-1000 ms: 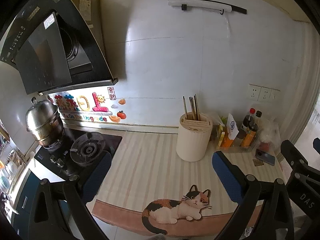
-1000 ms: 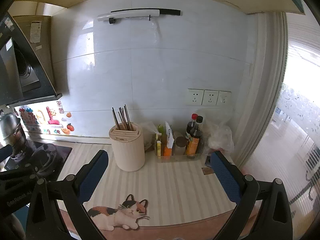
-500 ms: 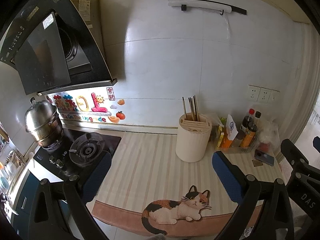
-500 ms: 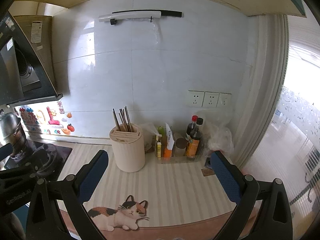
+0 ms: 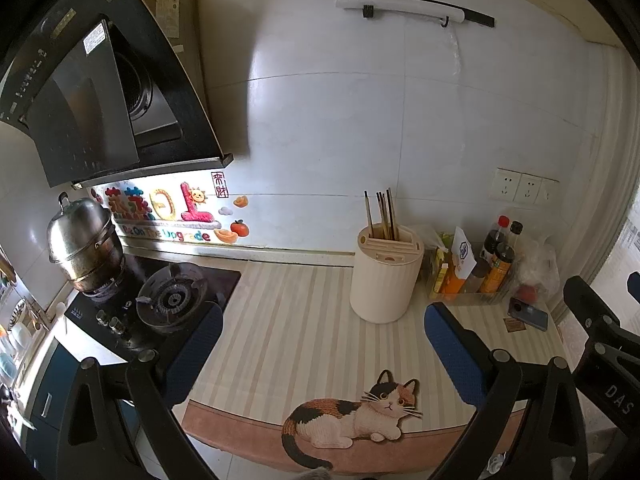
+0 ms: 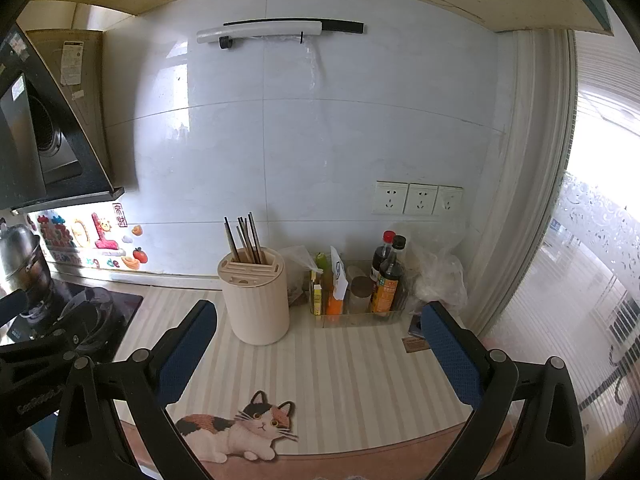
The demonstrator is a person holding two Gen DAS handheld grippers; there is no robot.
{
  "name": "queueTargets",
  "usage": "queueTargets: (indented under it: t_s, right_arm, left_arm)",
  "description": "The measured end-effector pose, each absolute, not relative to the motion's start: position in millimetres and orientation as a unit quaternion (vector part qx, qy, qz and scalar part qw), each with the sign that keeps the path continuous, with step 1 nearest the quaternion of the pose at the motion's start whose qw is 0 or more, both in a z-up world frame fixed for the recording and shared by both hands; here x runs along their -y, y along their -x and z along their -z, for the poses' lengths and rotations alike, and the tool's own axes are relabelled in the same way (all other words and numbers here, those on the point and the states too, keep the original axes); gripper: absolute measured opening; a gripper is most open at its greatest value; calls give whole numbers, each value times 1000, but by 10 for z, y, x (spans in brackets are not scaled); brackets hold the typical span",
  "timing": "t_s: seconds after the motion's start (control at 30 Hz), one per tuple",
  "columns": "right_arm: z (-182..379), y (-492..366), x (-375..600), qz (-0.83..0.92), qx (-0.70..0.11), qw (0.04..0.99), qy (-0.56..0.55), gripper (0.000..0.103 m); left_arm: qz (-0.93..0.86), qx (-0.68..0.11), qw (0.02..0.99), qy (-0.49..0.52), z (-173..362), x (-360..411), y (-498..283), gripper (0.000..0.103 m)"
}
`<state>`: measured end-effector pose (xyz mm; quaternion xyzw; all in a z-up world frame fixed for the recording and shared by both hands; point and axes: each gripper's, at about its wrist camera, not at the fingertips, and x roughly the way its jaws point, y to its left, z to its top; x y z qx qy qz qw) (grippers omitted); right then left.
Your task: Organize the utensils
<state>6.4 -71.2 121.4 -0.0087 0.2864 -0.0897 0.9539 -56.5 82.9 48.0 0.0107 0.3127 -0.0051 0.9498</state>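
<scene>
Nothing's shifted: cream holder (image 5: 386,274) w/ upright chopsticks (image 5: 382,214) (both grippers gaping, empty).

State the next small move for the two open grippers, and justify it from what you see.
Probably advance the right gripper toward the dark chopsticks standing in the cream cylindrical holder: both it and the left gripper are open and empty, hovering short of the striped counter mat.
</scene>
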Motion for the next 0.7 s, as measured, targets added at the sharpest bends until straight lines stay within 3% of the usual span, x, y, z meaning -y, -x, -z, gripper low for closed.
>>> queueTargets:
  t_s: [0.7]
  right_arm:
    - [-1196,-80,727,88,-288,953,8,103]
  left_arm:
    - [9,-311,950,-8,-483,-849,549,103]
